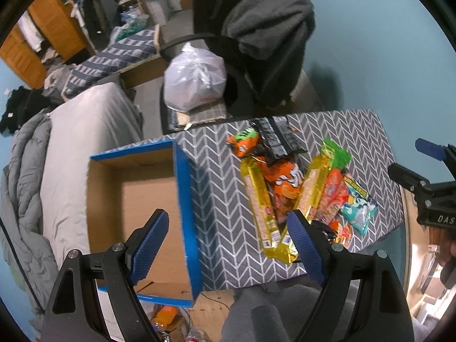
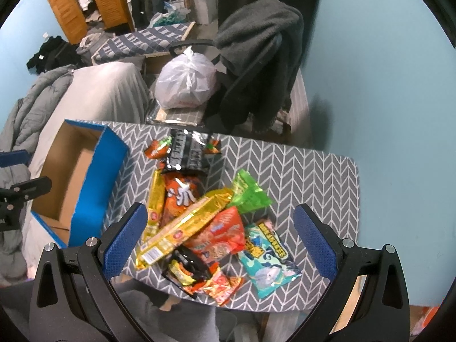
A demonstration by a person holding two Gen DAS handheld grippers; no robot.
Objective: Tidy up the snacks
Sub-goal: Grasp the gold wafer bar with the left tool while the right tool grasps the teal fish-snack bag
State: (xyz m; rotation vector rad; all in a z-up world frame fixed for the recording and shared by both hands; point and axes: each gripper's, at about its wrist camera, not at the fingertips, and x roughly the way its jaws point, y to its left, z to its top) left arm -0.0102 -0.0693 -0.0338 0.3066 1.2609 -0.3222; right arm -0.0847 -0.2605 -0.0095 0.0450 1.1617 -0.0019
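A small table with a gray zigzag cloth (image 2: 313, 171) is standing next to a light blue wall (image 2: 384, 85). A pile of snacks is lying in the middle of it. There are two long gold packs (image 2: 182, 228) (image 1: 260, 202), a big orange bag (image 2: 179, 196), a black bag (image 2: 188, 151), a green wrapper (image 2: 248, 191), a red pack (image 2: 225, 233), a teal pack (image 2: 268, 259), and a small black-and-red pack (image 2: 188, 270). The small black-and-red pack and the teal pack are lying close to the near edge of the table.

A blue cardboard box (image 1: 185, 199) is sitting at the left end of the table, just beside the pile. The inside of the box is showing only bare brown cardboard. Part of the box is sticking out past the table edge.

The right side of the cloth, toward the wall, is lying bare, so there is open room there.

The left gripper (image 1: 228, 245) is hanging over the box wall and the edge of the pile, with its blue fingers (image 1: 149, 245) wide apart and nothing between them. The right gripper (image 2: 219, 245) is hanging over the near part of the pile, also spread wide and holding nothing.

Behind the table, a white plastic bag (image 2: 185, 82) is sitting by a chair with a dark blanket (image 2: 262, 42) over it. A bed with a gray cover (image 1: 85, 131) is close on the left.
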